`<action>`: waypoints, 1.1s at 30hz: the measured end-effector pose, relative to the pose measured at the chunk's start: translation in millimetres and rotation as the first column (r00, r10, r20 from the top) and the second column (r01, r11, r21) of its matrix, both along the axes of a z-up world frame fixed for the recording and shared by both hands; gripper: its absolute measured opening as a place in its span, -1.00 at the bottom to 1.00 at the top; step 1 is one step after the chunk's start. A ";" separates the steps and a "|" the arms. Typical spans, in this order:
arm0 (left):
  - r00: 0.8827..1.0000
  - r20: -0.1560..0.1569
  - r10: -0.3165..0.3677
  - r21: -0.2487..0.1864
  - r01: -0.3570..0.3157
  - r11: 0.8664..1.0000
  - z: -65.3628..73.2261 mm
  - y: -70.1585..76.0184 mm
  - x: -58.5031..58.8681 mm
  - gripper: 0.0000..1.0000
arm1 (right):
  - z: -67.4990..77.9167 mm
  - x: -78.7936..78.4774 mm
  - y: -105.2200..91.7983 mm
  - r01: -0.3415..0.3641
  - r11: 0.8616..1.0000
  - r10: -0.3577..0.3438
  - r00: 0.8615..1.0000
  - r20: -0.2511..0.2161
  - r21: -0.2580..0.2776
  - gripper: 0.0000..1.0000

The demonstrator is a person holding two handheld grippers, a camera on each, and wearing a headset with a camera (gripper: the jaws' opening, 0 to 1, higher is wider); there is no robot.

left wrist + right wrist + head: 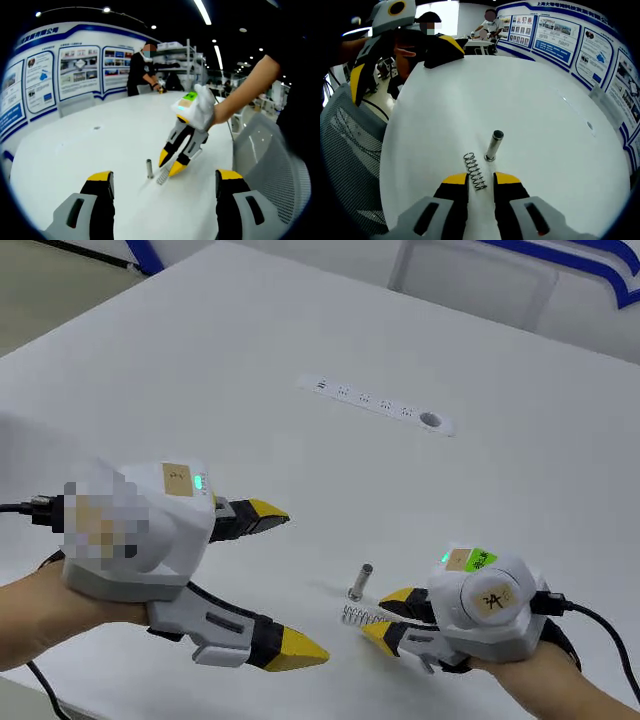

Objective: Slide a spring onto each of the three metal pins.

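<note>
One short metal pin [361,582] stands upright on the white table [300,330]. A small spring [358,616] lies flat just in front of it. My right gripper [387,615] rests low on the table, its yellow-tipped jaws narrowly apart around the spring's near end. In the right gripper view the spring [475,171] runs from between the right gripper [481,180] tips toward the pin [494,145], and I cannot see the jaws touching it. My left gripper [283,580] hovers wide open to the left, holding nothing. The left gripper view shows the pin [149,168], spring [161,176] and right gripper [172,163].
A white power strip [385,405] lies flush in the table beyond the pin. A grey mesh chair [350,150] stands at the table's near edge. A person [142,70] stands at the far end of the table.
</note>
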State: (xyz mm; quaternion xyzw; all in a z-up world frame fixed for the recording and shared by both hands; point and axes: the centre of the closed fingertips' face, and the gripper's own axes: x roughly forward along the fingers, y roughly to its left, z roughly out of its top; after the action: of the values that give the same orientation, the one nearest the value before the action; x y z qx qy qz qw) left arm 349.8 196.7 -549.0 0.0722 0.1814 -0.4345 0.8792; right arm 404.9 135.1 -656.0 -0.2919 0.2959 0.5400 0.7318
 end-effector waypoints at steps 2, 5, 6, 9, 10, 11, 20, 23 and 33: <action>1.000 -0.001 0.003 -0.003 -0.003 1.000 -0.2 -0.1 0.1 0.70 | -4.5 -6.1 -1.1 -0.003 1.000 0.003 0.998 -0.062 0.000 -0.60; 1.000 -0.007 0.005 0.000 -0.005 1.000 -2.2 -0.2 -0.4 0.70 | -6.5 -7.7 -3.0 -0.030 0.999 0.029 0.998 -0.052 -0.018 -0.60; 1.000 -0.009 0.005 0.000 -0.005 1.000 -2.6 -0.3 -0.7 0.70 | -7.6 -8.9 -3.1 -0.031 0.999 0.030 0.998 -0.062 -0.018 -0.60; 1.000 -0.013 0.006 0.001 -0.006 1.000 -3.5 -0.6 -1.6 0.70 | -8.1 -9.7 -2.0 -0.027 1.000 0.026 0.997 -0.074 -0.008 -0.60; 1.000 -0.014 0.007 0.001 -0.007 1.000 -3.8 -0.4 -1.7 0.70 | -8.0 -9.8 -1.7 -0.027 1.000 0.026 0.997 -0.079 -0.007 -0.60; 1.000 -0.015 0.007 0.000 -0.007 1.000 -4.0 -0.2 -1.9 0.70 | -7.7 -9.9 -1.1 -0.030 1.000 0.030 0.996 -0.078 -0.005 -0.60; 1.000 -0.019 0.012 -0.015 -0.012 1.000 -1.7 0.0 -1.4 0.68 | -8.6 -14.9 1.7 -0.046 0.999 0.047 0.993 -0.105 0.013 -0.72; 1.000 -0.014 0.011 -0.016 -0.011 1.000 -0.9 -0.7 -0.3 0.68 | -8.5 -16.9 4.2 -0.050 0.999 0.051 0.994 -0.100 0.016 -0.77; 1.000 -0.025 -0.003 0.023 0.003 1.000 -9.4 0.0 -5.9 0.65 | -5.6 -17.7 -1.2 -0.045 0.999 0.044 0.993 -0.113 -0.003 -0.79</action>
State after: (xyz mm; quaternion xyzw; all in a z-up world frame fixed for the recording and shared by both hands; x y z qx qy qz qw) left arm 343.9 196.7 -558.4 0.0770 0.1971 -0.4346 0.8754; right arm 387.2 133.9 -661.6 -0.2695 0.3319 0.5709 0.7009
